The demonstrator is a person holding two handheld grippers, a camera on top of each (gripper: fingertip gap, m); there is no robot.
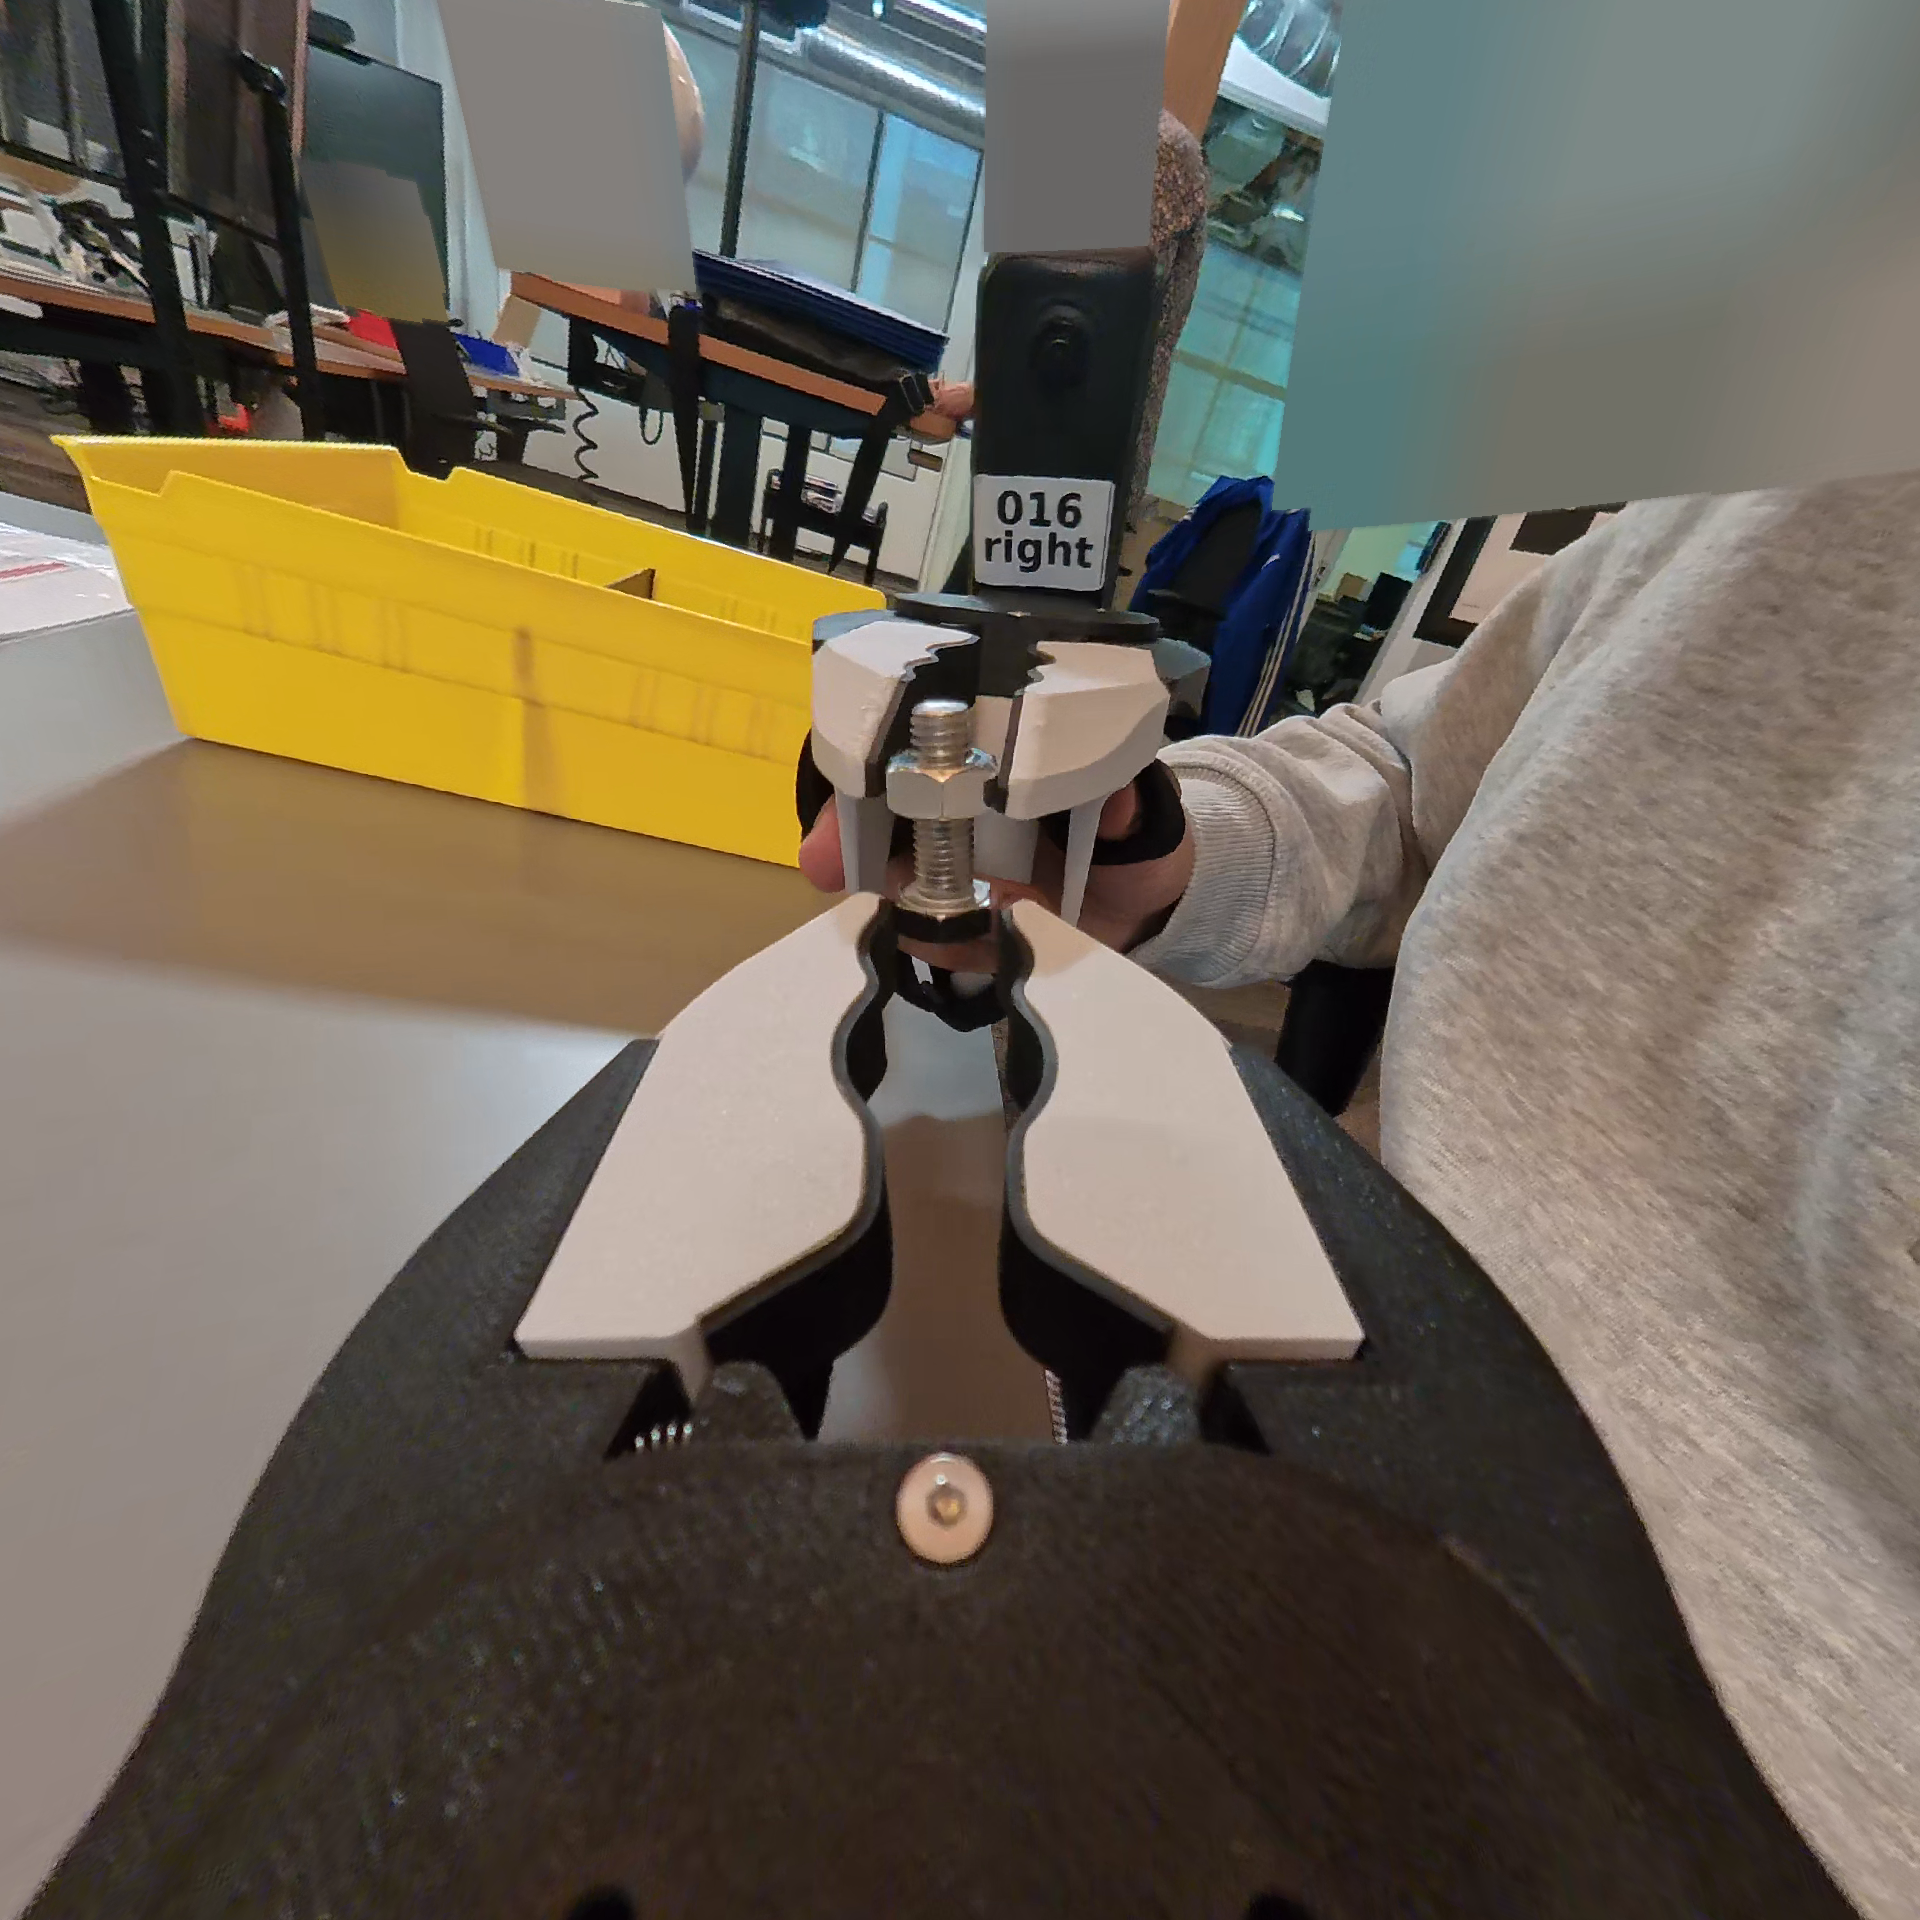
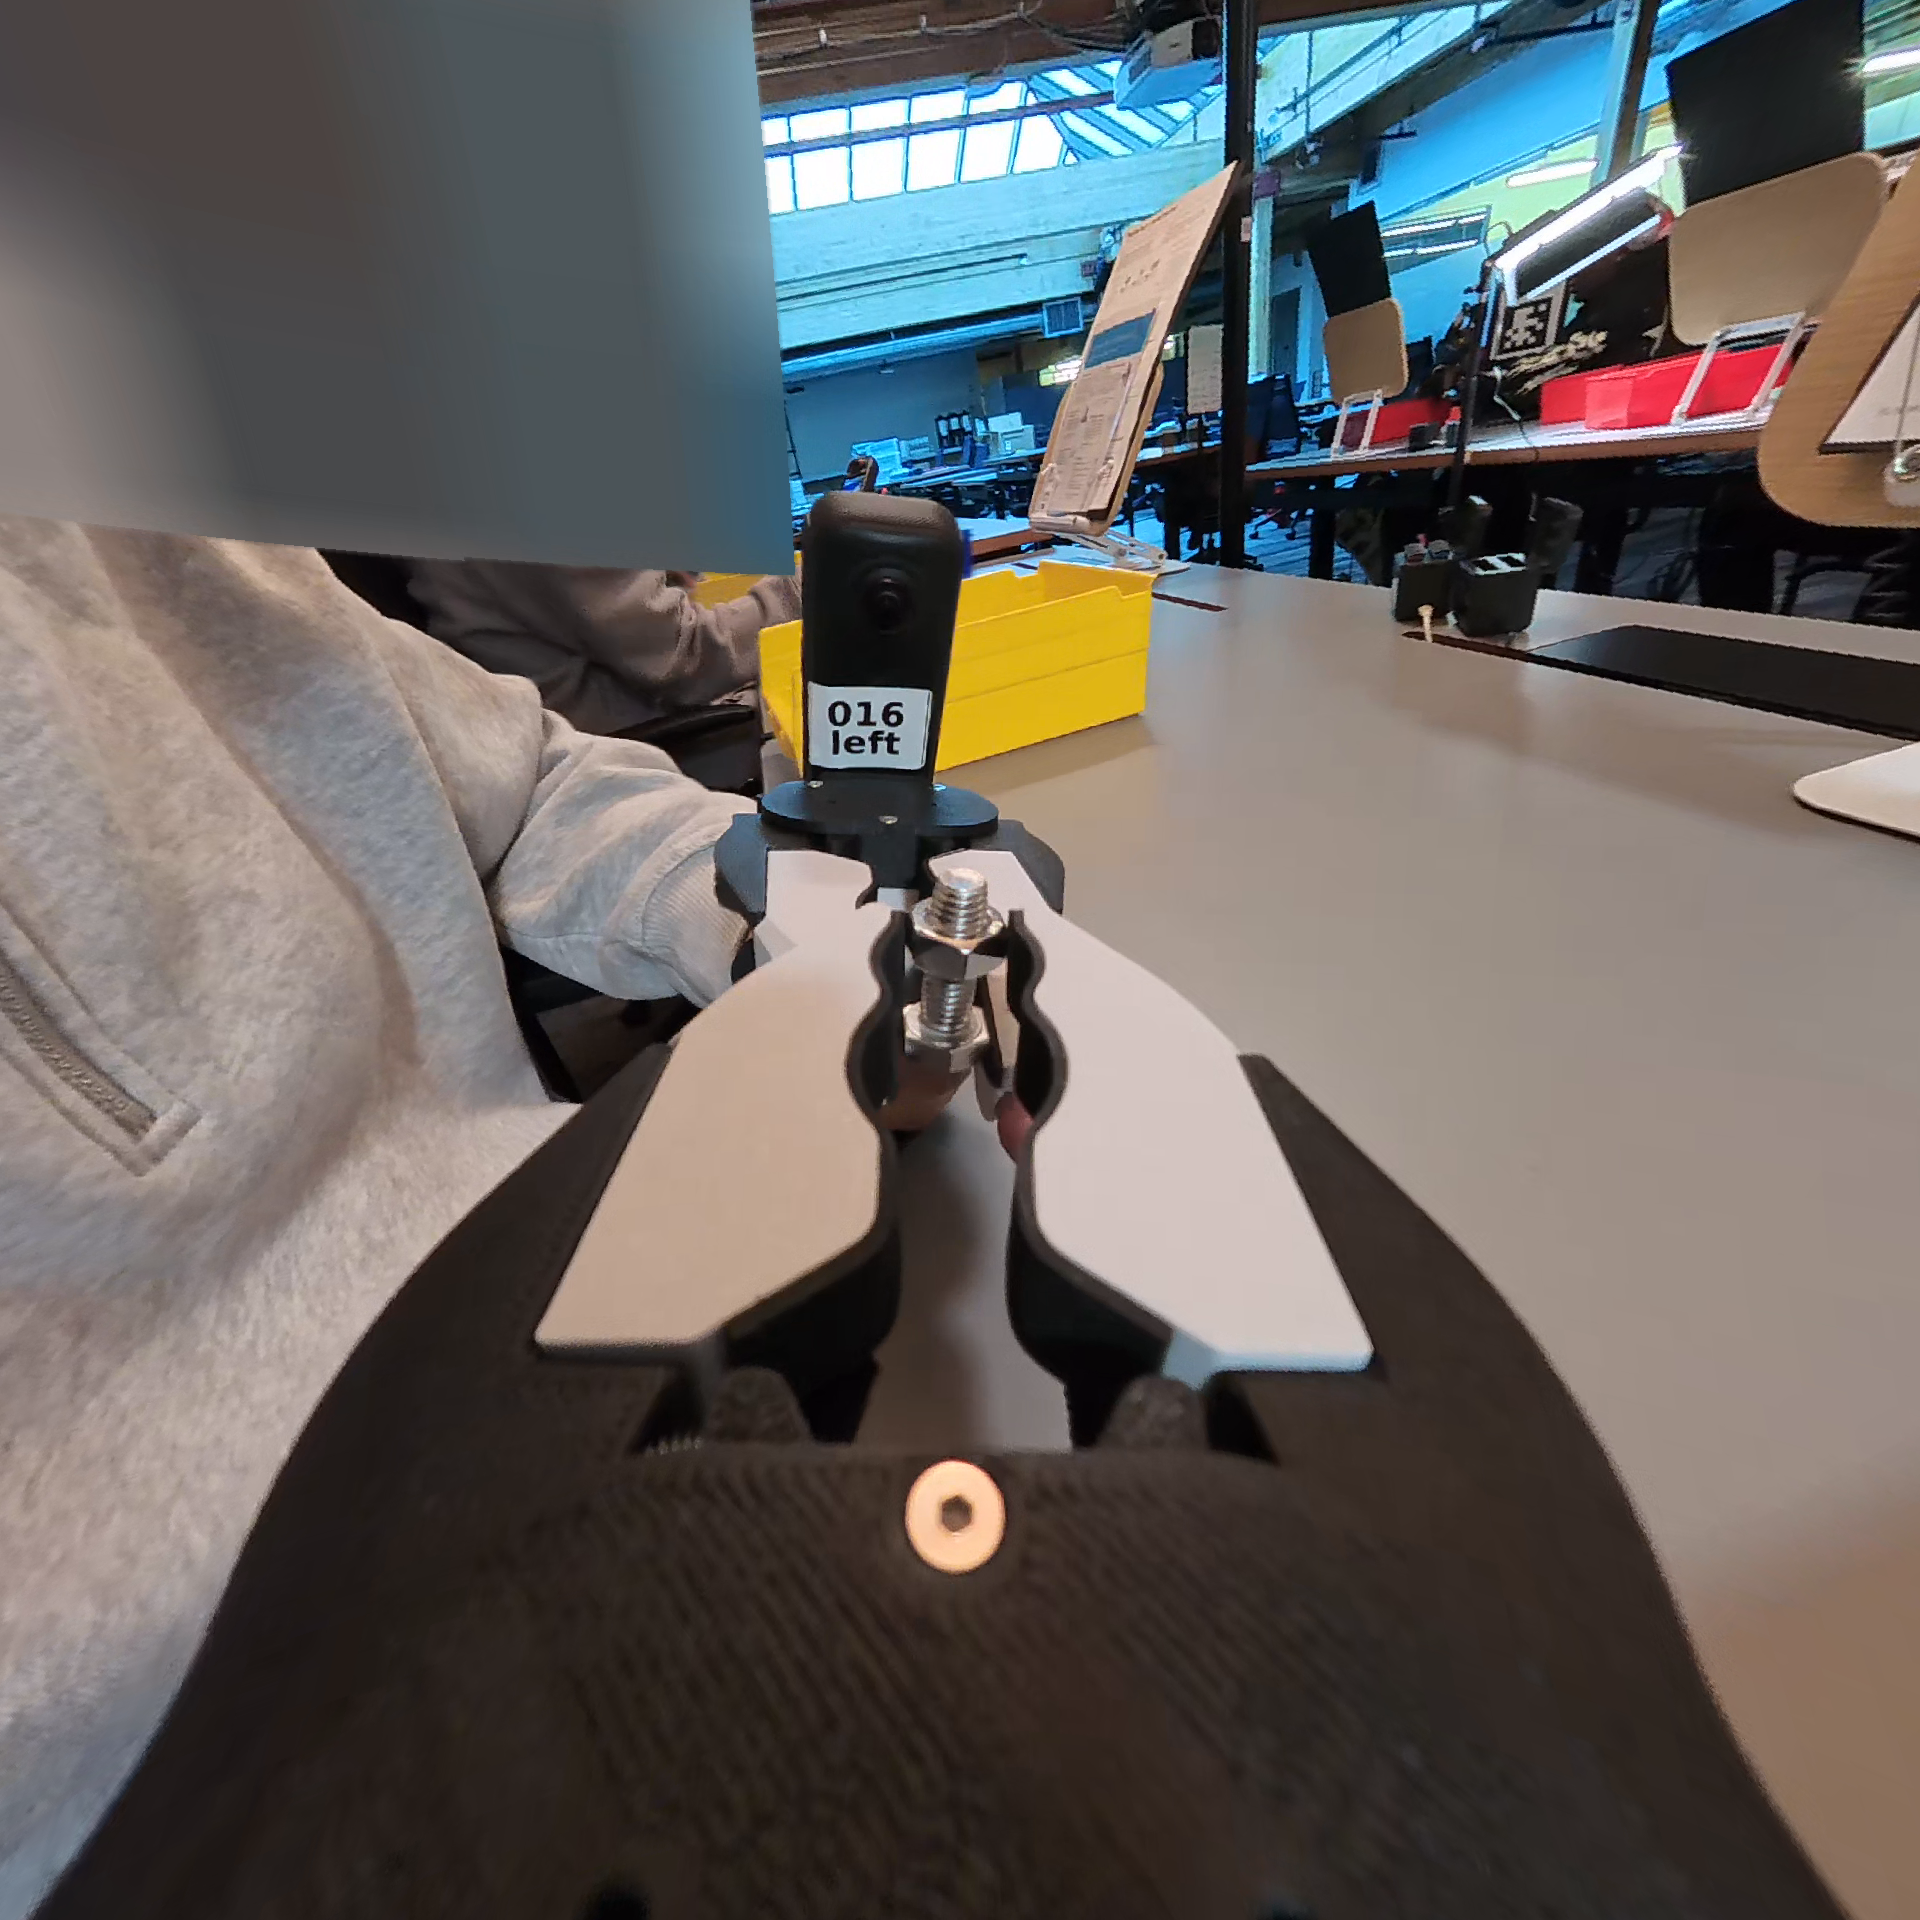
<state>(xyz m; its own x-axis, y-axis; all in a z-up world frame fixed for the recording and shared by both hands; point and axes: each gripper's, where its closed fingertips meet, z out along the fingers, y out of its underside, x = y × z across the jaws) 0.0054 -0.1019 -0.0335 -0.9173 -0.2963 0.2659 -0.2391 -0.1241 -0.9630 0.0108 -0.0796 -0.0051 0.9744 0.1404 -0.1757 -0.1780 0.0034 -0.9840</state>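
Note:
A silver bolt [image 1: 940, 831] stands upright in the air between my two grippers, which face each other. My left gripper [image 1: 942, 920] is shut on the hex head [image 1: 940, 912] at the bolt's lower end. My right gripper [image 2: 956, 935] is shut on the upper hex nut [image 2: 956, 940], which also shows in the left wrist view [image 1: 940, 779]. The threaded tip [image 2: 961, 896] sticks out above the nut. The lower hex [image 2: 940, 1031] shows between my right fingers. The left gripper's white fingers [image 2: 816, 904] lie behind them. A person in a grey sweatshirt [image 1: 1610, 1039] holds both grippers above a grey table [image 2: 1455, 935].
A yellow bin [image 1: 416, 623] stands on the table beyond the grippers; it also shows in the right wrist view [image 2: 1039, 665]. A white stand base [image 2: 1860, 800] and small black holders [image 2: 1465, 597] sit at the right. Desks, clipboards on stands and red bins [image 2: 1642, 390] are farther back.

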